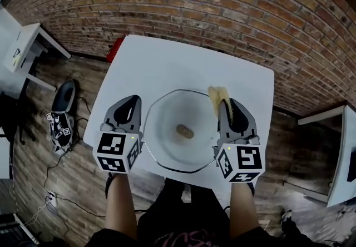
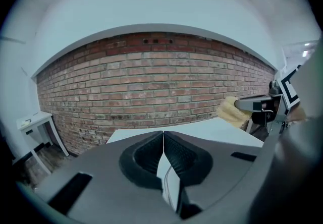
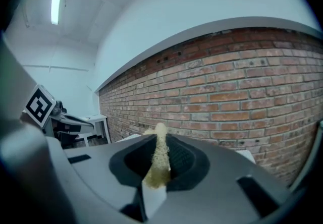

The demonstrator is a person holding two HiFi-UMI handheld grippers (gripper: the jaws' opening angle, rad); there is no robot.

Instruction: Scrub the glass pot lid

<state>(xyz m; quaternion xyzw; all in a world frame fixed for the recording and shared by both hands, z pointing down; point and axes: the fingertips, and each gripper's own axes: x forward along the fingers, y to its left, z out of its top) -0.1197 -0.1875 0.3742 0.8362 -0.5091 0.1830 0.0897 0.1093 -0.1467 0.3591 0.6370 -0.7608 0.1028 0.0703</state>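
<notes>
The glass pot lid (image 1: 167,120) lies flat on the white table (image 1: 167,65), its brownish knob (image 1: 185,131) at the centre. My left gripper (image 1: 133,100) hovers over the lid's left rim, shut with nothing between its jaws; in the left gripper view (image 2: 163,140) they meet in a thin line. My right gripper (image 1: 227,102) is over the lid's right rim, shut on a yellow sponge (image 1: 217,95) that sticks out past the tips. The sponge (image 3: 158,156) is pinched edge-on in the right gripper view (image 3: 160,142). It (image 2: 231,111) also shows at the right of the left gripper view.
A brick wall (image 1: 222,12) runs behind the table. A red thing (image 1: 115,49) sits on the floor at the table's far left corner. A small white side table (image 1: 28,45) and a marker-cube device (image 1: 61,126) with cables are at the left. More white furniture (image 1: 340,151) stands at the right.
</notes>
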